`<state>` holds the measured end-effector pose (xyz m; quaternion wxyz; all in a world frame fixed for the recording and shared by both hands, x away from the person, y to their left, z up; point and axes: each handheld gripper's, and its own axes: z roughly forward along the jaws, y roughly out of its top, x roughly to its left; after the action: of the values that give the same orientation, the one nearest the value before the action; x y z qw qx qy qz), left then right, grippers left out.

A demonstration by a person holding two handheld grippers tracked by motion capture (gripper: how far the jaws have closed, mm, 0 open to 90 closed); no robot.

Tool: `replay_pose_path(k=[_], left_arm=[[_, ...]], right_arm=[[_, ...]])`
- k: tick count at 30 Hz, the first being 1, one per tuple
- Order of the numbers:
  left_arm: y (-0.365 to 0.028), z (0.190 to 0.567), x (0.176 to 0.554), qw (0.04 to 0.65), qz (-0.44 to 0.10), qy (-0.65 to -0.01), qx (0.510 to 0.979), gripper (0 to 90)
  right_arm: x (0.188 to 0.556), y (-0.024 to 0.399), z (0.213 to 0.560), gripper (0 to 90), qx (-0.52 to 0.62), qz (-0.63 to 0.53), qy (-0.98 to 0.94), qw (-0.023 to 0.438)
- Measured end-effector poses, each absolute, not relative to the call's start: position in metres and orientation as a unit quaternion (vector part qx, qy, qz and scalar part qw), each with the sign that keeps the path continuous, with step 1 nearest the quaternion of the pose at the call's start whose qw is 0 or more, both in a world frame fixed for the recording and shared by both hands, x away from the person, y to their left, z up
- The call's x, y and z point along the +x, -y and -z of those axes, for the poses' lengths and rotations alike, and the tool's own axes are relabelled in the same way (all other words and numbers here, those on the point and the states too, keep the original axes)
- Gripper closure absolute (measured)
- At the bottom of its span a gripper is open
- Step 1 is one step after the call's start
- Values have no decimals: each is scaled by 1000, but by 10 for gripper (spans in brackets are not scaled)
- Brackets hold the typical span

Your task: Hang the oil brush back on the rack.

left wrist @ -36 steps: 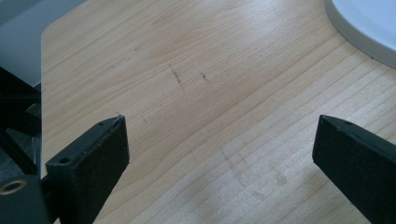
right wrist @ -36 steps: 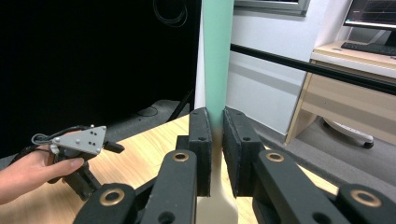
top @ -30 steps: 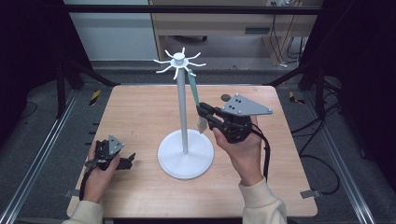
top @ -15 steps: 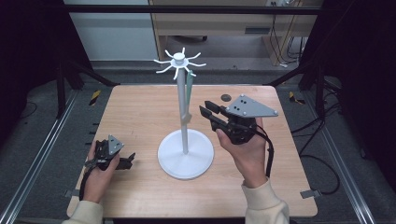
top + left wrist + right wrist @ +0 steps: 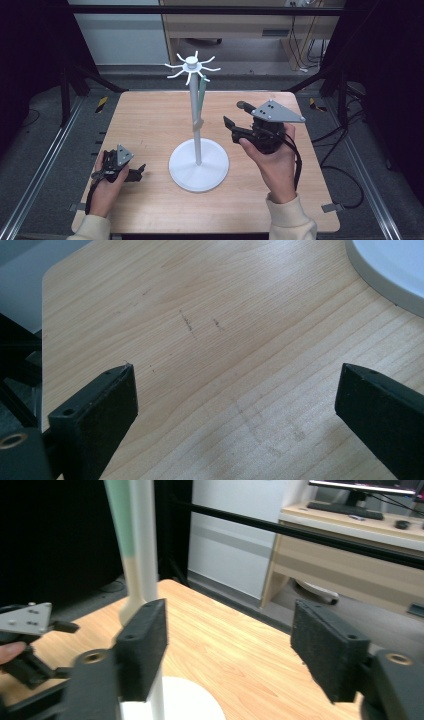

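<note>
A white stand [image 5: 195, 115] with a round base [image 5: 199, 172] and a ring of hooks on top stands mid-table. A slim green-and-beige utensil [image 5: 201, 97] hangs from one hook beside the pole. My right gripper [image 5: 231, 127] hovers just right of the pole, pointing at it. Its jaws have just been opening and stand open with nothing between them. In the right gripper view [image 5: 230, 650] the pole [image 5: 145, 540] and the utensil [image 5: 121, 525] rise behind the left jaw. My left gripper [image 5: 137, 172] rests open on the table at the front left, over bare wood [image 5: 235, 400].
The stand's base edge [image 5: 395, 270] lies off to the upper right in the left gripper view. A small dark thing [image 5: 241, 105] shows just beyond the right gripper. A black frame bar [image 5: 300, 530] and a desk stand behind the table.
The right gripper let go of the utensil's lower end, opened its jaws and drew back to the right of the pole. The utensil stays hanging. The left gripper has not moved.
</note>
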<state>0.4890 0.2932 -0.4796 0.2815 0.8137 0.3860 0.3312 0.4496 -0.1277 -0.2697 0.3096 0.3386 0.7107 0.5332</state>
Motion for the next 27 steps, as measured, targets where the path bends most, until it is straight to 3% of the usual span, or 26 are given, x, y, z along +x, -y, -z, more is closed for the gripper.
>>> replay_pose_path(k=[10, 21, 27], left_arm=[[-294, 480, 489, 282, -330, -386, 814, 30], [-293, 480, 489, 283, -329, -387, 814, 29], [-293, 480, 489, 282, -329, -386, 815, 29]], right_arm=[[457, 127, 282, 121, 365, -480, -719, 346], [465, 148, 299, 81, 376, -460, -700, 396], [474, 162, 314, 81, 392, -450, -699, 394]])
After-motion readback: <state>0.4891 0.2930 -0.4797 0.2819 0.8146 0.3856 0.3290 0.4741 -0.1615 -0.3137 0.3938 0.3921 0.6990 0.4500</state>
